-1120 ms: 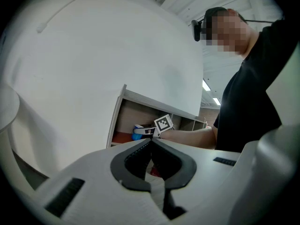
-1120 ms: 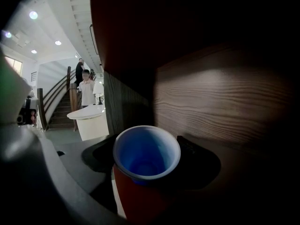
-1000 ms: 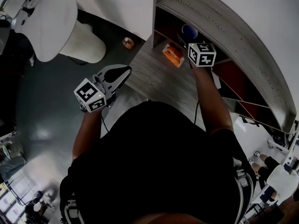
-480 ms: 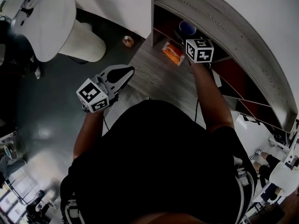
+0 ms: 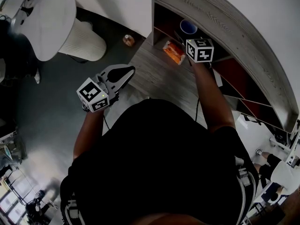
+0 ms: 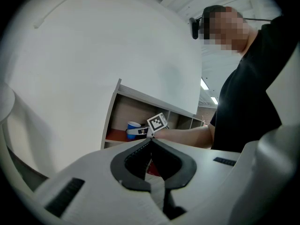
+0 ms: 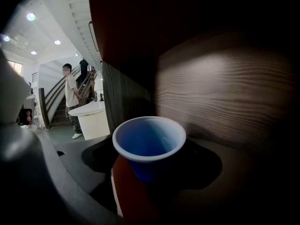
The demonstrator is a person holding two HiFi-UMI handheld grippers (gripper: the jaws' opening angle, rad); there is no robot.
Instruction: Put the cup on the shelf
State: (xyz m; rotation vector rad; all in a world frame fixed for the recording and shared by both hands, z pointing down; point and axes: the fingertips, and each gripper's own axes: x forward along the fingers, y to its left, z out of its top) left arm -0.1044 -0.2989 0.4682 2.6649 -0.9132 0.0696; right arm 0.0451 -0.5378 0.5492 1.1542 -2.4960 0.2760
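Observation:
A blue cup (image 7: 149, 146) stands upright between the dark pads of my right gripper (image 7: 150, 172), which is shut on it. The cup's base is at the red shelf board (image 7: 129, 196), inside a dark wood-grain compartment. From the head view the cup (image 5: 189, 27) sits in the upper end compartment of the grey shelf (image 5: 225, 25), with my right gripper (image 5: 193, 37) reaching in. In the left gripper view the cup (image 6: 132, 127) shows in that same compartment. My left gripper (image 5: 130, 70) hangs over the table's near edge, shut and empty, its tips (image 6: 151, 141) meeting.
An orange packet (image 5: 173, 53) lies on the wooden table (image 5: 154, 81) just in front of the shelf. A small orange object (image 5: 127, 40) sits on the floor by a white round seat (image 5: 51, 22). More shelf compartments run off to the right. A person stands far off by stairs (image 7: 71, 100).
My right gripper has carried the cup a little deeper into the shelf compartment. The left gripper has barely shifted and stays shut.

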